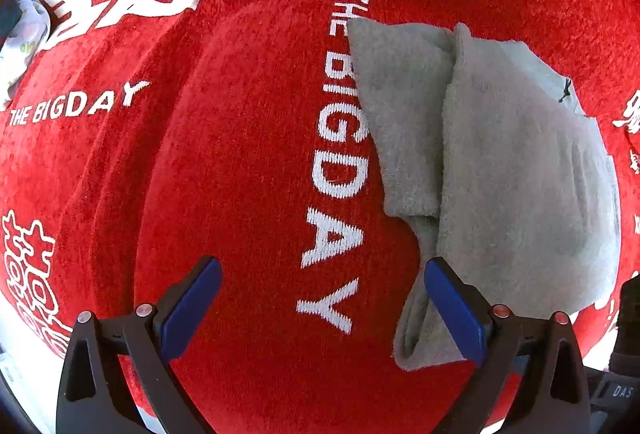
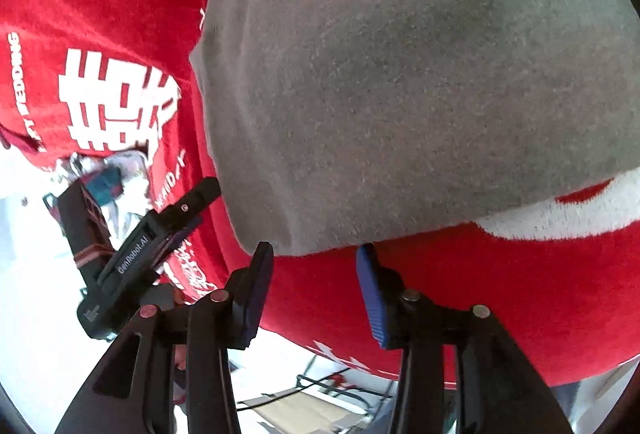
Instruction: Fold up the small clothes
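Observation:
A small grey garment (image 1: 500, 161) lies partly folded on a red cloth (image 1: 240, 153) printed with white "THE BIG DAY" lettering. In the left wrist view my left gripper (image 1: 322, 270) is open above the red cloth, its right finger (image 1: 456, 310) beside the garment's near left corner. In the right wrist view the grey garment (image 2: 400, 73) fills most of the frame. My right gripper (image 2: 316, 256) is open, its tips at the garment's near edge, holding nothing. The left gripper (image 2: 200, 205) shows at the left of that view.
The red cloth (image 2: 100, 13) covers the whole work surface and drapes over its near edge. A pale patterned cloth (image 1: 24, 33) lies at the far left. Below the surface edge are a white floor, cables and cardboard (image 2: 304, 410).

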Action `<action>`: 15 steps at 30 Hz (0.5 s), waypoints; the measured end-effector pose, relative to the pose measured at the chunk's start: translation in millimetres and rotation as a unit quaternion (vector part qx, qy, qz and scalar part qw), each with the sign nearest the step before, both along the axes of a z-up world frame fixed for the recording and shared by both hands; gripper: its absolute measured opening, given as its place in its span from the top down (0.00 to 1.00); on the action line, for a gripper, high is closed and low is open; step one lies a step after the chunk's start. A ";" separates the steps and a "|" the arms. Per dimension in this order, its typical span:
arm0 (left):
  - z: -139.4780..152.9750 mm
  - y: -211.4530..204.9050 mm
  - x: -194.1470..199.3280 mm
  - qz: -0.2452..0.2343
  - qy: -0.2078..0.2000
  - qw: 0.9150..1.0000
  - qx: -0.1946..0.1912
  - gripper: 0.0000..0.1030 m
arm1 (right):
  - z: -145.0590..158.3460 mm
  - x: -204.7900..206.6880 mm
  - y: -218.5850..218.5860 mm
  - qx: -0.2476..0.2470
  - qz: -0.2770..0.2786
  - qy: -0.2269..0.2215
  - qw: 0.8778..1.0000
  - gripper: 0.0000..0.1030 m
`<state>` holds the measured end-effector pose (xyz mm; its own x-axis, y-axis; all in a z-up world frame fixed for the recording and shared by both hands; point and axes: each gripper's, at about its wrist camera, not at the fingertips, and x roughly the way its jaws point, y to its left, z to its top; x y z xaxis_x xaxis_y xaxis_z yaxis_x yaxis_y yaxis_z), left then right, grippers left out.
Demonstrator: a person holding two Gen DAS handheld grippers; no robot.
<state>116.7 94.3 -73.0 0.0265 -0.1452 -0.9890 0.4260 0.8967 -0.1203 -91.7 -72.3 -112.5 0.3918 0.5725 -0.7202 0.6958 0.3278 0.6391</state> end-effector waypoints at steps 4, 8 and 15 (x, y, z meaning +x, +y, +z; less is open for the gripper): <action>-0.8 -0.8 2.7 0.001 0.004 1.000 -0.010 0.01 | -2.8 -3.7 -2.9 0.014 -0.025 -0.011 1.000 0.54; -1.7 -2.6 5.9 0.006 0.017 0.999 -0.035 0.01 | -12.0 -10.8 -6.9 0.033 -0.075 -0.019 0.996 0.54; -9.8 -6.0 15.7 0.043 0.067 0.993 -0.093 0.01 | -28.0 -13.0 -9.2 0.081 -0.163 -0.050 0.982 0.52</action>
